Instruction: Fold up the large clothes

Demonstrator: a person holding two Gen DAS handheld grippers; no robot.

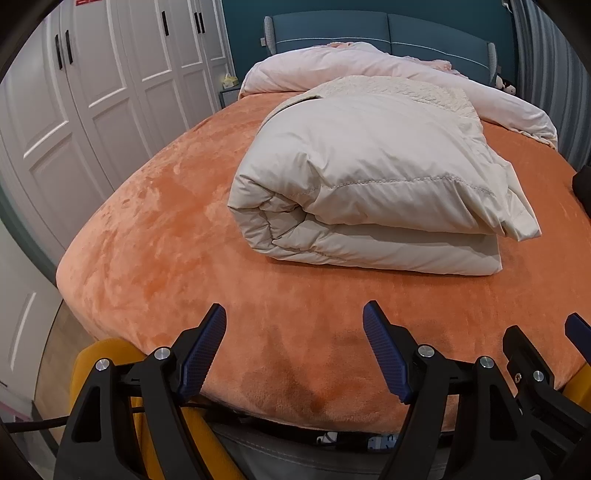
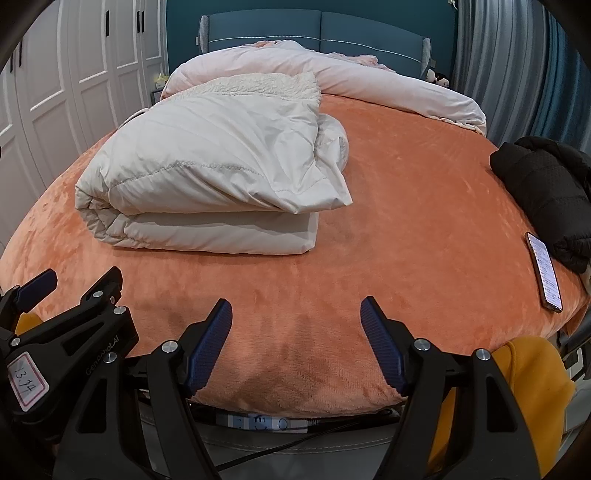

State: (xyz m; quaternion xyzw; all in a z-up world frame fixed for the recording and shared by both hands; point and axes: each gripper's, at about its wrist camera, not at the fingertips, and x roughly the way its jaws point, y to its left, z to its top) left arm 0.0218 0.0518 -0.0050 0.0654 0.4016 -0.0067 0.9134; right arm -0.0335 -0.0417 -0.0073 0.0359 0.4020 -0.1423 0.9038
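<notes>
Folded cream coat (image 1: 362, 184) on orange bed (image 1: 155, 236); "13.74"-labelled left gripper (image 1: 294, 350) and right gripper (image 2: 296, 345) wide, empty.

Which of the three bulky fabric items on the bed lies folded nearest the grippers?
The cream padded coat, folded into a neat bundle mid-bed. The pink duvet lies bunched by the headboard; the black jacket sits crumpled at the right edge.

A home bedroom: a wide bed (image 1: 155, 236) under an orange plush cover fills the middle of both frames, with a padded blue headboard (image 1: 388, 33) at the top, white panelled wardrobe doors (image 1: 92, 85) at upper left, and pleated curtains (image 2: 517, 66) at upper right.
</notes>
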